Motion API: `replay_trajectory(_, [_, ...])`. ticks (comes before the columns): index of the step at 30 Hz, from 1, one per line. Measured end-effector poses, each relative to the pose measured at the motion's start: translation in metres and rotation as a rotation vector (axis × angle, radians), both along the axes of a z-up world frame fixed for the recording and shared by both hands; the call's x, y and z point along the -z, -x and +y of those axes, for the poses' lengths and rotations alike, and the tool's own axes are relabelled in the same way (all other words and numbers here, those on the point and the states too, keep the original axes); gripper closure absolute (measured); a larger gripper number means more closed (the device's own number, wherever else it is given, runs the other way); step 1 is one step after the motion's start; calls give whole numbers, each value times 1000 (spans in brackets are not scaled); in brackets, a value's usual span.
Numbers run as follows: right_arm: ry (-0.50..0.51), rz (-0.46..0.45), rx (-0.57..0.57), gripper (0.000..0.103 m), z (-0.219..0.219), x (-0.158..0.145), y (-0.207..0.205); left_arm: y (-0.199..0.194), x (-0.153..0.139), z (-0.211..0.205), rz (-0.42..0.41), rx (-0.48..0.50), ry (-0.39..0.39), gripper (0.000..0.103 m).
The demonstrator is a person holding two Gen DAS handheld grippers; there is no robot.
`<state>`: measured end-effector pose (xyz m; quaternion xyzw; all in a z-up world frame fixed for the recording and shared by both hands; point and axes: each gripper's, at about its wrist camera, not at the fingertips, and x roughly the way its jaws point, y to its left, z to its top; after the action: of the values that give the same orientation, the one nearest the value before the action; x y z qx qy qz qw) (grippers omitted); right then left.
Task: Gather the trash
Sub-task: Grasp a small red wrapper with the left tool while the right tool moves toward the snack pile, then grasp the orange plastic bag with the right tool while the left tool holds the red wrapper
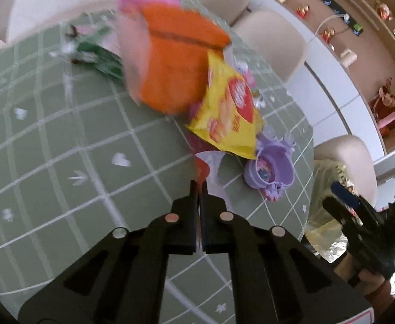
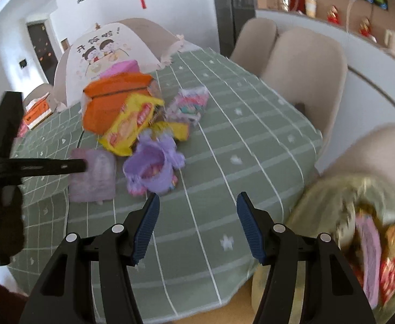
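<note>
A heap of trash lies on the green checked tablecloth (image 2: 224, 140): an orange box (image 1: 170, 62), a yellow snack bag (image 1: 227, 113), a purple cup-like wrapper (image 1: 270, 170) and a pale pastel packet (image 2: 189, 102). My left gripper (image 1: 199, 186) is shut on a thin pale wrapper with a red patch (image 1: 205, 164), which shows as a pale purple sheet (image 2: 94, 175) in the right wrist view. My right gripper (image 2: 197, 213) is open and empty above the table edge, near a yellowish trash bag (image 2: 346, 243) with wrappers inside.
Beige chairs (image 2: 305, 67) stand along the table's right side. A mesh food cover (image 2: 108, 51) sits at the table's far end. A green packet (image 1: 103, 56) and small paper scraps lie on the left part of the table. Shelves with ornaments (image 1: 359, 40) line the wall.
</note>
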<state>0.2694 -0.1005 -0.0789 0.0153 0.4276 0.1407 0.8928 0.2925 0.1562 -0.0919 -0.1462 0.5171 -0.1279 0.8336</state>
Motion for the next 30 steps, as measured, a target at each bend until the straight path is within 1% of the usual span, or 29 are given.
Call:
replay_trajectory(2, [1,-18,-20,47,12,-6,-14,9,-14,18,-36,-38,-14,101])
replay_trajectory(5, [-29,-34,-49,47,31,-15,-36,19,-28,47,-63,-98,-18,101])
replay_trajectory(8, [-31,-11,-66,47,57,-18,-64,26,-33,75,-71,-155,-11,101])
replay_trajectory(11, [-15,-22,-27,47,70,-19,-85,34,-34,99,-71,-201,-9,101])
replay_trajectory(12, [-26,-15,-19,47,72,-20,-93,36,-34,106,-69,-212,-5,101])
replay_trajectory(14, [-85,15,-34,47,74,-21,-107,39,-33,116,-67,-231,5,101])
replay_trajectory(16, [-125,21,-68,47,82,-24,-117,41,-30,126,-65,-247,14,101])
replay_trajectory(19, [-118,-9,-126,47,106,-28,-120,38,-25,136,-57,-265,27,101])
replay_trajectory(22, [-84,-21,-222,47,146,-29,-120,35,-22,145,-56,-274,21,101])
replay_trajectory(24, [-52,-34,-267,47,164,-30,-121,34,-22,149,-56,-275,19,101])
replay_trajectory(26, [-40,-67,-238,47,167,-34,-132,33,-23,155,-58,-276,21,101])
replay_trajectory(28, [-81,-55,-207,47,156,-36,-155,34,-24,160,-63,-274,23,101])
replay_trajectory(30, [-85,-31,-226,47,150,-34,-176,35,-23,166,-65,-274,27,101])
